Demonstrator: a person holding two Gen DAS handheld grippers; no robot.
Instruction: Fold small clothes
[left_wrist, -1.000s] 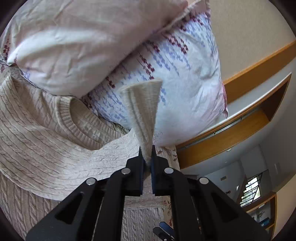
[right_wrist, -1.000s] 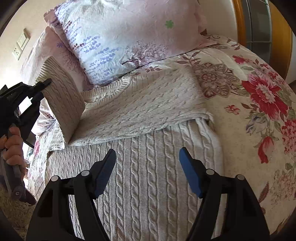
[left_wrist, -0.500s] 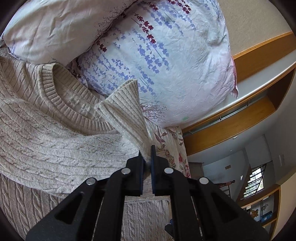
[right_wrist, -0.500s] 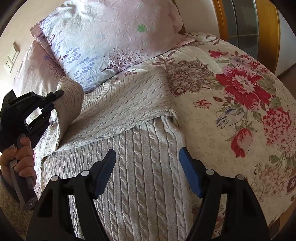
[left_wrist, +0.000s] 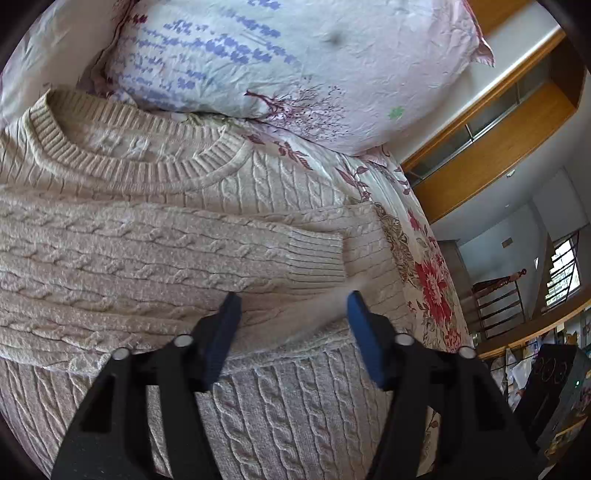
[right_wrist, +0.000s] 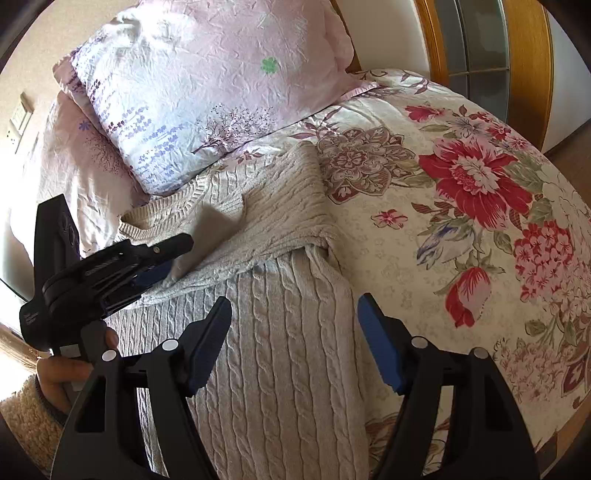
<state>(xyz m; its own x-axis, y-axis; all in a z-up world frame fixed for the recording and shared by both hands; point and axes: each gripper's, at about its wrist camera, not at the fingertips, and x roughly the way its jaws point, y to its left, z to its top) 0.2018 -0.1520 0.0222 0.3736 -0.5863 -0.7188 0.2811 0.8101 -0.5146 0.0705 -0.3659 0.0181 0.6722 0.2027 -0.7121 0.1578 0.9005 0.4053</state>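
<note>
The beige cable-knit sweater (left_wrist: 155, 258) lies flat on the bed's floral quilt (right_wrist: 461, 206), its ribbed neckline touching the lilac printed pillow (right_wrist: 207, 81). One sleeve is folded across its chest, and the ribbed cuff (left_wrist: 317, 258) rests on the knit near the sweater's edge. The left hand-held gripper (left_wrist: 293, 314) hovers just over the folded sleeve, its blue-padded jaws opening with only the sweater's surface beneath them, nothing clamped. The right hand-held gripper (right_wrist: 295, 325) hangs above the sweater's lower body, jaws spread apart and holding nothing.
</note>
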